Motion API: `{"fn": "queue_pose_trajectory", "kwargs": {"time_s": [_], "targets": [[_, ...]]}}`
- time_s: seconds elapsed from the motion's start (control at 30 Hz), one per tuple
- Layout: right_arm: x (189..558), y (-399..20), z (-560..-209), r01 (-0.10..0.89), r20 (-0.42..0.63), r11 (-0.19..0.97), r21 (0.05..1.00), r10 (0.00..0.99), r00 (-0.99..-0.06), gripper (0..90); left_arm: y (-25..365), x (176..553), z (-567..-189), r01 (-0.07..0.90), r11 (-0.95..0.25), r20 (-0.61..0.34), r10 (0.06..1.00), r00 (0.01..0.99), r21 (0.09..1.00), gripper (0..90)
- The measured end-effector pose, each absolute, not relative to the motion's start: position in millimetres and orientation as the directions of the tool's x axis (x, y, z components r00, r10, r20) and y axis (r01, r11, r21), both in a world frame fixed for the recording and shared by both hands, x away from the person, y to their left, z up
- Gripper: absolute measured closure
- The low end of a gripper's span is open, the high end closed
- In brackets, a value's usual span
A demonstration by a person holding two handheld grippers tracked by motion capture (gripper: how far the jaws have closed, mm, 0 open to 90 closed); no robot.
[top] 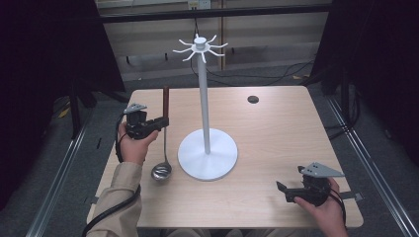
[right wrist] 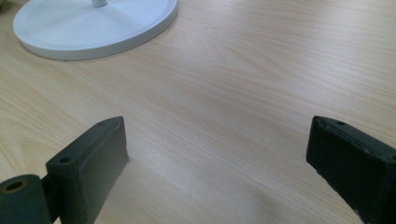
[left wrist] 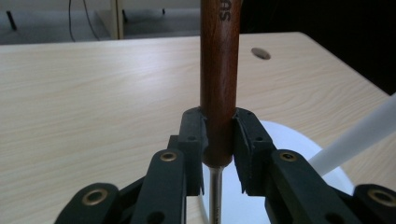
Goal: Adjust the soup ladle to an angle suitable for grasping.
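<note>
Ladle [top: 163, 140] hung upright at centre left of the high view, its wooden handle pinched by the left gripper [top: 163, 121]. The right gripper [top: 284, 190], at lower right, rested with jaws spread wide over bare table [top: 276, 128], well apart from the stand [top: 206, 153].

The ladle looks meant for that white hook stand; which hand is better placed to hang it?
Probably the left. The left gripper already clamps the ladle upright beside the stand. The right gripper is open, low over the table.
</note>
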State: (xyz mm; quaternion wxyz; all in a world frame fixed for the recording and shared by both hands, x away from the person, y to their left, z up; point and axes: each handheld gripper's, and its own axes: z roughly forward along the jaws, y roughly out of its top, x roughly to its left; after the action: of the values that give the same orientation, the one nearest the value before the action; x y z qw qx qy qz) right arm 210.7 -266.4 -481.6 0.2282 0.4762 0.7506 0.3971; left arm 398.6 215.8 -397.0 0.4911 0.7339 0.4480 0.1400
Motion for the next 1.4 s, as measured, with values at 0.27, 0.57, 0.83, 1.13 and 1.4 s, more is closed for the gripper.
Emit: {"fn": "queue_pose_trajectory", "kwargs": {"time_s": [0.27, 0.57, 0.83, 1.13, 1.4], "targets": [[210, -266, -481, 0.525, 0.031, 0.232, 0.819, 0.896, -0.444, 4.8, 216, 386, -387, 0.475, -0.121, -0.215, 0.777, 0.591, 0.872, 74.7], [210, -265, -480, 0.522, 0.025, 0.236, 0.82, 0.895, -0.445, 4.8, 215, 370, -358, 0.396, -0.108, -0.198, 0.731, 0.653, 0.912, 74.6], [211, -264, -481, 0.519, 0.021, 0.243, 0.819, 0.892, -0.451, 4.6, 209, 357, -334, 0.333, -0.079, -0.197, 0.671, 0.715, 0.94, 74.6], [211, -263, -481, 0.523, 0.022, 0.249, 0.815, 0.889, -0.457, 4.1, 205, 349, -318, 0.288, -0.071, -0.18, 0.633, 0.753, 0.955, 74.6], [211, -261, -482, 0.523, 0.024, 0.251, 0.815, 0.886, -0.462, 3.7, 204, 346, -302, 0.257, -0.063, -0.166, 0.613, 0.772, 0.964, 74.5]]}}
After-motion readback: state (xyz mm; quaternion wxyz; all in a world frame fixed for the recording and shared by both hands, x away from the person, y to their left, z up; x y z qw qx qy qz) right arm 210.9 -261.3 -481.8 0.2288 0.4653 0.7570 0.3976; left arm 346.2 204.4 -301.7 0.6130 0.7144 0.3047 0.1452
